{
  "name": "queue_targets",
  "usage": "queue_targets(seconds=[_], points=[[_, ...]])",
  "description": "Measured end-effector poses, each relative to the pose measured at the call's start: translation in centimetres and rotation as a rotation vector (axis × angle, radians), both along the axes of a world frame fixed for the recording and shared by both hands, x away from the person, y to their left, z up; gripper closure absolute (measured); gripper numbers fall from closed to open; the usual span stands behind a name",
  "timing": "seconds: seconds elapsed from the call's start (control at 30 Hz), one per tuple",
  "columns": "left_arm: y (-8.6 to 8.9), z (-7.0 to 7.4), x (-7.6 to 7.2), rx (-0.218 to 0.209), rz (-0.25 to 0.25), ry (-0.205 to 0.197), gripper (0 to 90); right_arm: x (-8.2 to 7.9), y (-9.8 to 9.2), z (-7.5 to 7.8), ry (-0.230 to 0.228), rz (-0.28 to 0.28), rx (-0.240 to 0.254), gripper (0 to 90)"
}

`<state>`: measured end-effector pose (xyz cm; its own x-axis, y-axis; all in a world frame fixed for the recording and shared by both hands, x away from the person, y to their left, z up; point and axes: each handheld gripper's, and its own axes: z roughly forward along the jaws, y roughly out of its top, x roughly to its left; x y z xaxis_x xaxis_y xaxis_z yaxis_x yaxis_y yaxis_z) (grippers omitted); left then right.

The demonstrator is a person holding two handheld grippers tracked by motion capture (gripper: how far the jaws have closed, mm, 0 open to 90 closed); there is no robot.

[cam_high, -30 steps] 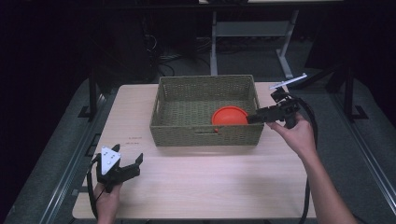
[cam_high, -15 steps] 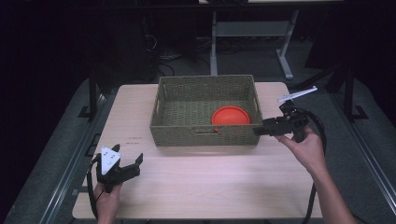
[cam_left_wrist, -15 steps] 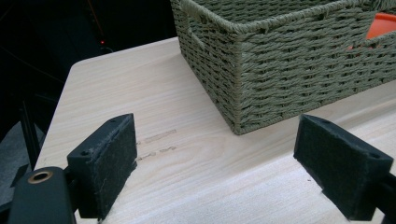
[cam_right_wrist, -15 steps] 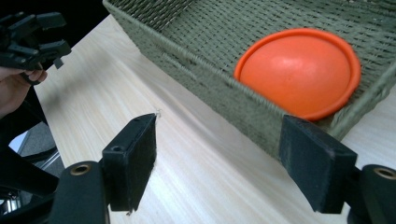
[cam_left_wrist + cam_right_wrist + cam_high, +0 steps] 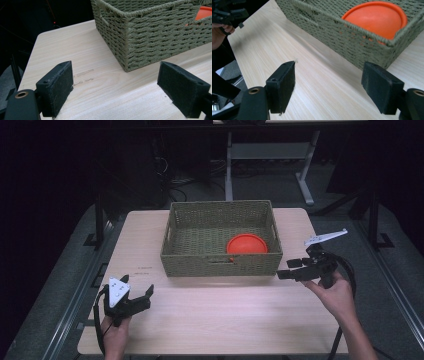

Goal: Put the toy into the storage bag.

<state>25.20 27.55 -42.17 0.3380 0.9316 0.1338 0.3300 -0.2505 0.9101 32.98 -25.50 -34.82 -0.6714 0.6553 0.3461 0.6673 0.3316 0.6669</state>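
A green woven basket (image 5: 222,237) stands at the back middle of the wooden table (image 5: 225,320). An orange dish (image 5: 247,244) lies upside down in its front right corner. My right gripper (image 5: 288,269) hovers just off the basket's front right corner, pointing left, open and holding nothing. In the right gripper view its jaws (image 5: 330,72) stand wide over bare wood, with the basket (image 5: 352,37) and the dish (image 5: 377,18) ahead. My left gripper (image 5: 137,287) rests open near the table's front left. Its jaws (image 5: 117,75) face the basket's corner (image 5: 155,37).
The table's front and side edges drop off to dark floor. A metal stand (image 5: 265,155) is behind the table. Bare tabletop stretches between the two grippers in front of the basket. The left hand and its gripper (image 5: 227,12) appear far off in the right gripper view.
My right gripper has drawn back from over the basket's right rim, moving right, toward me and lower, to beside the front right corner. The dish stays in the basket. The left gripper is still.
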Motion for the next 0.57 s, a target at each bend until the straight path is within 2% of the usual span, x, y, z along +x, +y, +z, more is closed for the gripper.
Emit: queue_targets(seconds=[0.13, 0.27, 0.43, 0.57], points=[[0.0, 0.0, 0.0, -0.001, -0.001, -0.004, 12.8, -0.8, -0.3, -0.9, -0.006, 0.0, 0.001, 25.2], [0.0, 0.0, 0.0, -0.002, -0.001, -0.002, 12.7, -1.6, -0.5, -2.1, 0.014, 0.003, -0.022, 23.5], [-0.1, -0.1, 0.0, 0.003, -0.005, -0.004, 12.8, -2.5, -1.3, -3.6, 0.028, -0.007, 0.01, 23.5], [-0.1, -0.1, 0.0, 0.003, -0.005, -0.003, 12.8, -3.5, -1.8, -4.3, 0.0, -0.023, 0.03, 23.5]])
